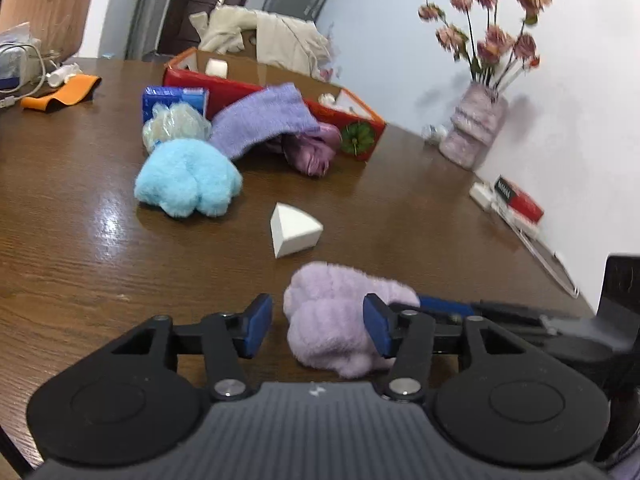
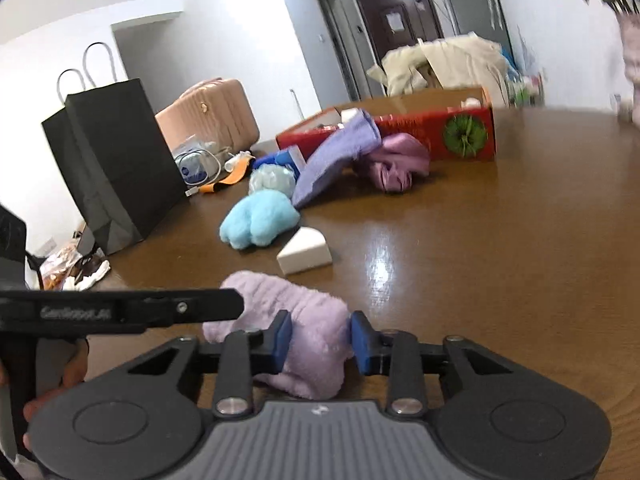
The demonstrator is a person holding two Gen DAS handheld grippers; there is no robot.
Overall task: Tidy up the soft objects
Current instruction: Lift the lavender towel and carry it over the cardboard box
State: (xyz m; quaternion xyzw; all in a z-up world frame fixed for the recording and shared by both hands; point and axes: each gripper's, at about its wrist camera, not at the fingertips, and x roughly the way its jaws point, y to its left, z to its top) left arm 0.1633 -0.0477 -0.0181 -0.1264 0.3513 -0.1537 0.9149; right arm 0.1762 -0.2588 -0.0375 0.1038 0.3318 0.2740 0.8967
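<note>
A fluffy lilac cloth (image 1: 328, 312) (image 2: 280, 296) lies on the brown table (image 1: 80, 240) close in front of both grippers. My left gripper (image 1: 316, 328) is open around it: the right pad touches the cloth, while the left pad stands clear with table showing between. My right gripper (image 2: 320, 340) has both blue pads against the cloth's near end. Farther back lie a white wedge sponge (image 1: 294, 234) (image 2: 306, 256), a light blue plush (image 1: 188, 178) (image 2: 260, 220), a purple towel (image 1: 264, 118), a mauve satin cloth (image 1: 312, 152) and an open red box (image 1: 240, 94) (image 2: 420, 128).
A black paper bag (image 2: 116, 160) stands at the table's left edge. A vase of flowers (image 1: 474, 128) and a red packet (image 1: 520, 200) sit along the right wall. A bagged bath pouf (image 1: 176, 124), a blue pack (image 1: 174, 100) and cables (image 1: 24, 68) lie at the back left.
</note>
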